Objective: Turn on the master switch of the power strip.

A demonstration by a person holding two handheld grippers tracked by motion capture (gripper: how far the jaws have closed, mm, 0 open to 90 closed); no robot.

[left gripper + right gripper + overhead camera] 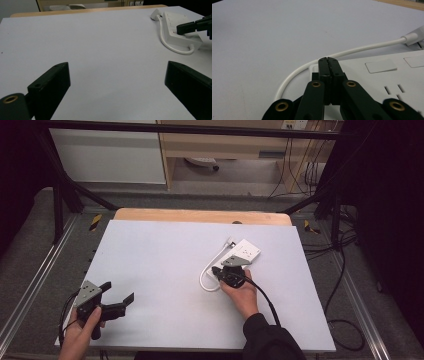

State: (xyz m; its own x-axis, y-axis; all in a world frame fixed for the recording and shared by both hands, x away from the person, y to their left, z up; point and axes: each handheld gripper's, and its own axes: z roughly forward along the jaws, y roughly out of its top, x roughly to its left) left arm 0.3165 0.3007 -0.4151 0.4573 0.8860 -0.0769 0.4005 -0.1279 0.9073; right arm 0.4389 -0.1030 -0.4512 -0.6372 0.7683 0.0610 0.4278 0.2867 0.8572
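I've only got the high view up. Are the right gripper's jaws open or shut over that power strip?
Observer: Shut. In the right gripper view the right gripper has its jaws pressed together, tips over the near corner of the power strip.
Operator: Anything held between them?
Observer: No, nothing sits between them; the cable curves past just beyond the tips.
Operator: And the left one?
Observer: The left gripper has its jaws wide apart over the bare sheet, with the strip off at the far right of the left gripper view.

Overhead plus two claw-mounted close-ups
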